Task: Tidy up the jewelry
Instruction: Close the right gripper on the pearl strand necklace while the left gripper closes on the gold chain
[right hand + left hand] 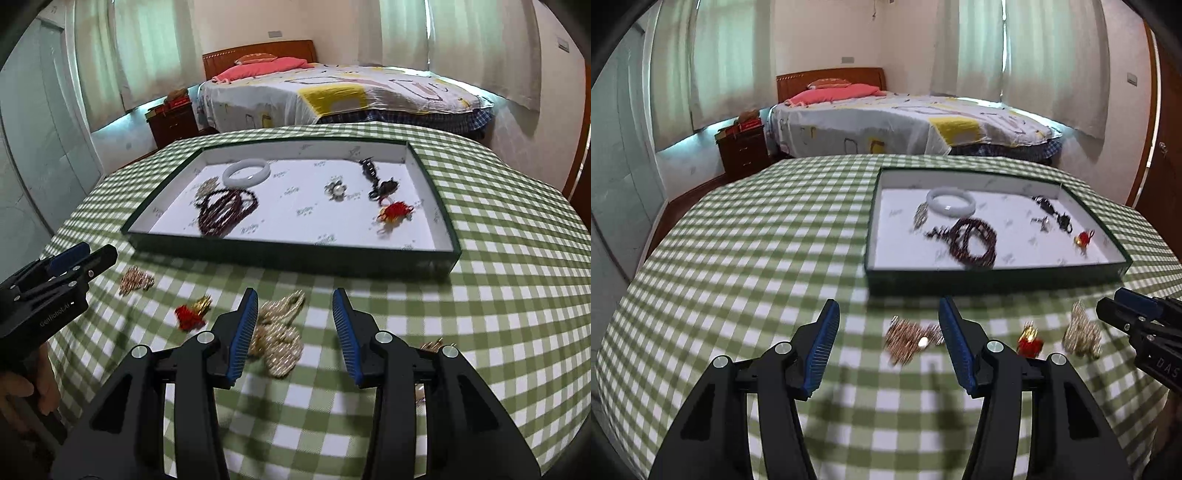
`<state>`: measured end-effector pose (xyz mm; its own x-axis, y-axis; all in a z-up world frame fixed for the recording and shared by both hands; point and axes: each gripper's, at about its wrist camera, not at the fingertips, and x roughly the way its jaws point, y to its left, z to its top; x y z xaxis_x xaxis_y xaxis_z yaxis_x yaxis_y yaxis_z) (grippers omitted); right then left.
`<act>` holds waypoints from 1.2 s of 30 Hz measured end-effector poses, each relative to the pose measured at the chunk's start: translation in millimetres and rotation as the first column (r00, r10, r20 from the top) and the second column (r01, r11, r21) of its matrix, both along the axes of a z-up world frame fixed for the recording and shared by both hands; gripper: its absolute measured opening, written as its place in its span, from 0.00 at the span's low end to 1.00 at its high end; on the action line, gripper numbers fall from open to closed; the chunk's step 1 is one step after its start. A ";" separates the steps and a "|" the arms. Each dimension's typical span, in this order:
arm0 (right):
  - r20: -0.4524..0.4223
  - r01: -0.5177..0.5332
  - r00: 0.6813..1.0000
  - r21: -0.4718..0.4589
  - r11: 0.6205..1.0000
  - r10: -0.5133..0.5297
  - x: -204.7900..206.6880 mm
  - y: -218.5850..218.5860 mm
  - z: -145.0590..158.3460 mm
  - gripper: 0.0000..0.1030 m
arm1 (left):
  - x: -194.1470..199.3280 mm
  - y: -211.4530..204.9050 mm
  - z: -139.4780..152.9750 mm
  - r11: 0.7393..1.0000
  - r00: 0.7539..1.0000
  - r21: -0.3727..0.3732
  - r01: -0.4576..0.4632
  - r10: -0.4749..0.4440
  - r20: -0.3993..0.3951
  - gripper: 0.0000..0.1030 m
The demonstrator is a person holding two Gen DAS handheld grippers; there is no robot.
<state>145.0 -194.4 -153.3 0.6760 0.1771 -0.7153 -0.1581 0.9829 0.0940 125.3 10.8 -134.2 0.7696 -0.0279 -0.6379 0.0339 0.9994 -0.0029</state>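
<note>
A dark green tray (993, 278) with a white floor stands on the checked table; it also shows in the right wrist view (295, 254). In it lie a white bangle (951, 202), a dark red bead string (973, 242), black pieces (1052, 212) and a red-gold charm (1084, 238). On the cloth before the tray lie a rose-gold chain (908, 338), a red-gold charm (1030, 341) and a pearl-gold piece (280, 339). My left gripper (888, 339) is open just above and around the rose-gold chain. My right gripper (294, 328) is open over the pearl-gold piece.
A green-white checked cloth (738, 258) covers the round table. A small gold item (432, 346) lies behind my right gripper's right finger. A bed (905, 122) and a wooden nightstand (744, 151) stand beyond the table's far edge.
</note>
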 end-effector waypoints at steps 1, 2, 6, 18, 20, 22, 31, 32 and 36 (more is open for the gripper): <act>-0.004 -0.004 1.000 0.000 1.000 0.004 -0.3 1.5 -1.4 0.40 | -1.7 2.4 -1.8 1.000 1.000 -0.002 -0.005 0.005 -0.005 0.53; -0.008 -0.009 1.000 0.000 1.000 0.009 0.2 3.8 -3.2 0.40 | -3.3 5.4 -3.7 1.000 1.000 -0.004 -0.011 0.011 -0.010 0.53; -0.020 -0.020 1.000 -0.011 1.000 0.019 3.2 12.4 -9.5 0.40 | -6.2 12.1 -9.6 1.000 0.999 -0.003 -0.024 0.023 -0.030 0.53; -0.054 -0.029 0.998 -0.023 0.999 0.027 7.7 16.9 -19.9 0.48 | -3.0 11.5 -19.7 1.000 0.998 -0.007 -0.023 0.023 -0.063 0.54; -0.054 -0.035 0.998 -0.018 0.999 0.034 7.0 17.0 -20.1 0.46 | -2.0 11.6 -20.1 1.000 0.998 -0.015 -0.023 0.022 -0.066 0.60; -0.054 -0.036 0.998 -0.029 0.999 0.035 6.5 17.2 -20.5 0.31 | -0.4 10.5 -20.0 1.000 0.998 -0.024 -0.017 0.015 -0.068 0.61; -0.055 -0.036 0.998 -0.009 0.999 0.035 7.8 8.0 -20.5 0.22 | 14.1 -1.2 -20.1 0.999 0.996 -0.041 0.023 -0.027 -0.086 0.61; -0.055 -0.035 0.998 -0.005 0.999 0.035 8.1 6.6 -20.6 0.22 | 16.2 -1.7 -20.2 0.999 0.996 -0.044 0.025 -0.029 -0.088 0.61; -0.053 -0.039 0.998 0.000 0.999 0.039 8.6 5.8 -20.6 0.22 | 25.4 -3.8 -24.3 0.998 0.993 -0.050 0.034 -0.040 -0.112 0.61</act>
<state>153.6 -188.6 -173.9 0.6299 0.2016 -0.7501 -0.1907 0.9763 0.1022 150.7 7.1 -158.5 0.6908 -0.0882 -0.7176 0.0678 0.9961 -0.0571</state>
